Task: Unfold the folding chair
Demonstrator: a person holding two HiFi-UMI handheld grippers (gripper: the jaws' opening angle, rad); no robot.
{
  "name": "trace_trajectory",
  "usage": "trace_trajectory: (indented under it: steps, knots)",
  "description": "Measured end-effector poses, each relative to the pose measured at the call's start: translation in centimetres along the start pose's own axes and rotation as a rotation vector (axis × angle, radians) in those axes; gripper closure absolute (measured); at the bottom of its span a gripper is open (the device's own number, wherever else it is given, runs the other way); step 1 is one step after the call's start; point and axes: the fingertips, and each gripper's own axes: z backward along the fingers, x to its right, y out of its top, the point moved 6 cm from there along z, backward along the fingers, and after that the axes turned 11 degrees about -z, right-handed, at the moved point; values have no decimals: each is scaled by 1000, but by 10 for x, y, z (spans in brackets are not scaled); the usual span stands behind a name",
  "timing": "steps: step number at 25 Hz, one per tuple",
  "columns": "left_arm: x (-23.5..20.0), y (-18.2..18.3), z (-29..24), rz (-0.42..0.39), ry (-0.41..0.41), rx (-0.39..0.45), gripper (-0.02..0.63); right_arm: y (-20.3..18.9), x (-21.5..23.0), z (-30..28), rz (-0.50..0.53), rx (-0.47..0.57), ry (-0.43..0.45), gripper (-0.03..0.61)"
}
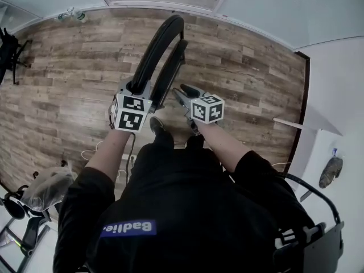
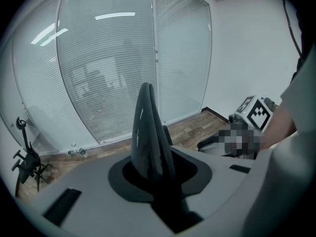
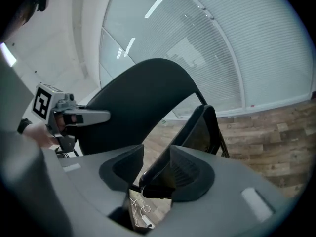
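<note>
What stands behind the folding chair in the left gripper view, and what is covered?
Behind the folding chair: a glass wall with blinds and wooden floor. The chair hides a narrow strip of both.

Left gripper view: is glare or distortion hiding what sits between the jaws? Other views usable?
Left gripper view: fisheye bends the glass wall, light streaks glare on it, but the folding chair edge between the jaws is sharp. Right gripper view: same bending, chair dark against bright glass, readable. Head view: evenly lit, unblurred.
</note>
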Motion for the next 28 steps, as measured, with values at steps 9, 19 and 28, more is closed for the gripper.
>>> trace_trajectory:
  steps: [9, 19, 28]
  knots:
    - [2, 1, -5, 14, -16, 7, 525, 1, 47, -57, -163, -25, -60, 396]
    - [17, 5, -9, 5, -20, 16, 525, 9, 94, -105, -402, 1, -117, 345]
    - [23, 5, -9, 6, -19, 13, 525, 8, 97, -130, -510, -15, -78, 330]
